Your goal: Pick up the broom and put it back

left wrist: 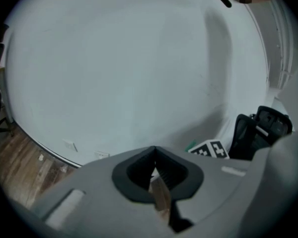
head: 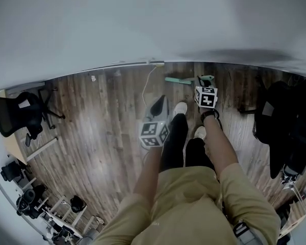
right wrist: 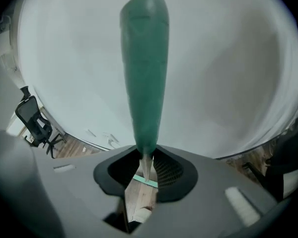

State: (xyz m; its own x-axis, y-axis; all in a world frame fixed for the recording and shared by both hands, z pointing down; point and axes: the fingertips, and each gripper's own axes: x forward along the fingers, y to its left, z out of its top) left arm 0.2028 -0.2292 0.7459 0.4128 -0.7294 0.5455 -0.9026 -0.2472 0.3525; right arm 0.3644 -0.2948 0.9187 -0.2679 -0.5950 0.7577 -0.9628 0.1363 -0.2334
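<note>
While the right tool [right wrist: 146,158] clamps the green broom handle [right wrist: 145,68], keep it plumb; the left tool [left wrist: 155,151], closed and empty, can steady it.

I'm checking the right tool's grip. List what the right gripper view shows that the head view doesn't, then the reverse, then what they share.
Only the right gripper view: the right tool, jaws closed on the tapered end of the green broom handle. Only the head view: the person's legs, white shoes and the left tool. Both: the wood floor, the black office chair and a teal piece lying on the floor.
</note>
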